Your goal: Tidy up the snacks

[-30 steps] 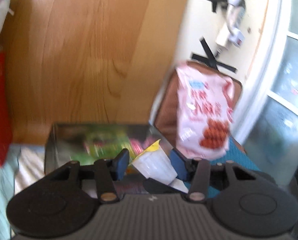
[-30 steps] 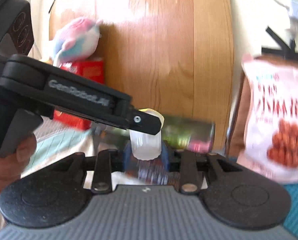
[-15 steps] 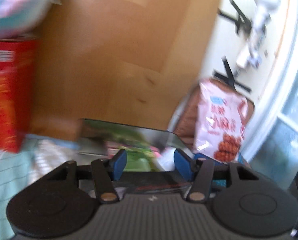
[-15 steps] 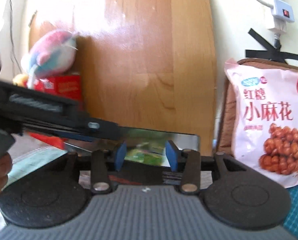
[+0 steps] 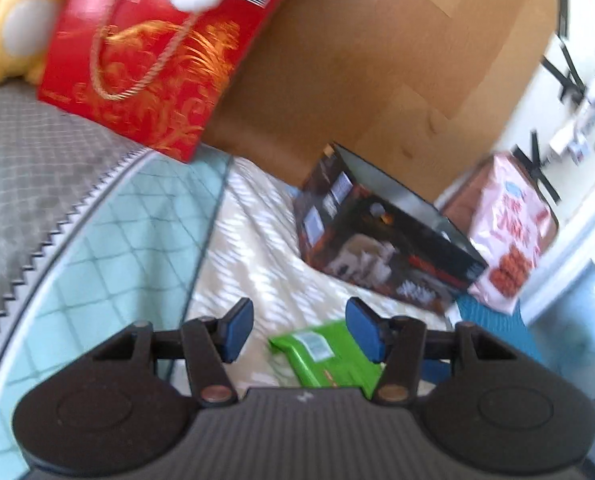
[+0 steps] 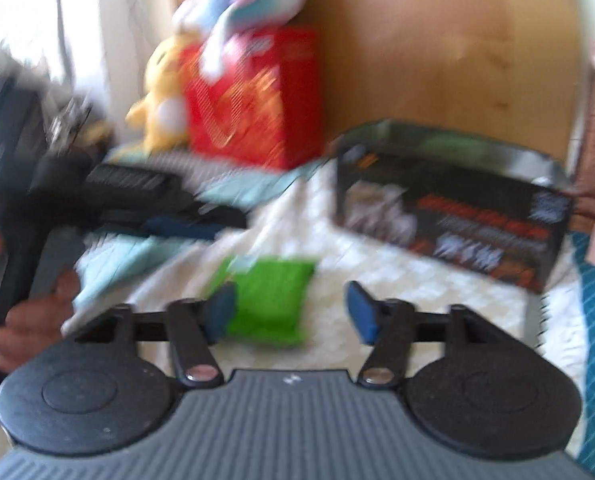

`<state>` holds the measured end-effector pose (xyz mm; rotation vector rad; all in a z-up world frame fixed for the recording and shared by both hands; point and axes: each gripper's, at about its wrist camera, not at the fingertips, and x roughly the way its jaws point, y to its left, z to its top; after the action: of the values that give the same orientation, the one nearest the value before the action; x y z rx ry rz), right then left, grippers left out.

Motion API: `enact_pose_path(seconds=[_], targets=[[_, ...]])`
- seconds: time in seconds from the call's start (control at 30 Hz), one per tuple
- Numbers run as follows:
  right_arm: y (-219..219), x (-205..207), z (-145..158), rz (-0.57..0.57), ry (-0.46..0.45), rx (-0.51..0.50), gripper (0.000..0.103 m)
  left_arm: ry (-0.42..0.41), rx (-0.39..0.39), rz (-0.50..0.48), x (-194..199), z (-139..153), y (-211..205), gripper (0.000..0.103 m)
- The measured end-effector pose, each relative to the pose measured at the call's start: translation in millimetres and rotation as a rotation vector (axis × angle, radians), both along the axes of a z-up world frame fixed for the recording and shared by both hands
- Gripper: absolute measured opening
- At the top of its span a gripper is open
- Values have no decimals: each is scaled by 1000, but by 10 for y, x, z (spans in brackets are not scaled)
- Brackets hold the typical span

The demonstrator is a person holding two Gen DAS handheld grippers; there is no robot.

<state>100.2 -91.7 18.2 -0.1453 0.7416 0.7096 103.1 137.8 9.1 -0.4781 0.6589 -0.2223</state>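
Left gripper (image 5: pixel 299 330): blue pads stood apart, nothing between them, above the cream quilted cover (image 5: pixel 257 248). Its jaws had opened slightly within the last second.

Right gripper (image 6: pixel 291 312): pads stood wide apart; jaws had just been opening. No thing was clamped between them.

Green snack packet (image 5: pixel 329 356): lay flat on the cream cover, at the near edge of the left wrist view, just beyond and below the left gripper's right-hand pad. In the right wrist view the same packet (image 6: pixel 267 300) lay beyond the gap, toward the left-hand pad. Contact with either pad could not be determined.

Black open-topped box (image 5: pixel 381 240): stood on the cover, farther off and to the right, against the wooden board (image 5: pixel 377 72). Contents blurred, not identifiable.

Pink snack bag (image 5: pixel 509 232): leaned upright to the right of the black box, printed with brown round pieces.

Red gift box (image 5: pixel 153 60) with a rope handle: far left, with a yellow plush toy (image 5: pixel 1 28) beside it on its left.

Right wrist view heavily blurred; the left gripper (image 6: pixel 201 224) and the person's hand (image 6: pixel 29 320) on its handle showed at the left.
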Motion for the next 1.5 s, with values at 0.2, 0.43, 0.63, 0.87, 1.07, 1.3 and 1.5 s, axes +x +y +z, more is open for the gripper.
enact_pose_path(seconds=[0.2,0.43,0.63,0.87,1.07,1.3,1.5], targets=[[223,11,-83,-13,24,-62,72,-1,64,-55,4,-50,-148,54],[15,-268,-51,-179,-186,-97,37,2,64,-61,16,-49,-168,57],[-297,-38,-118,-311,-49,14,57,4,79,-76,27,-42,-177,60],[-444,-17,-154,-389,30,128,69,3,87,-92,56,-41,-174,65],[-468,-53,-129,-391,10,142,74,2,82,-94,49,-40,-172,66],[-513,-33,-125,-388,6,156,77,0,70,-90,47,-38,-163,68],[-503,-34,-129,-387,9,155,78,-4,70,-80,28,-36,-166,74]])
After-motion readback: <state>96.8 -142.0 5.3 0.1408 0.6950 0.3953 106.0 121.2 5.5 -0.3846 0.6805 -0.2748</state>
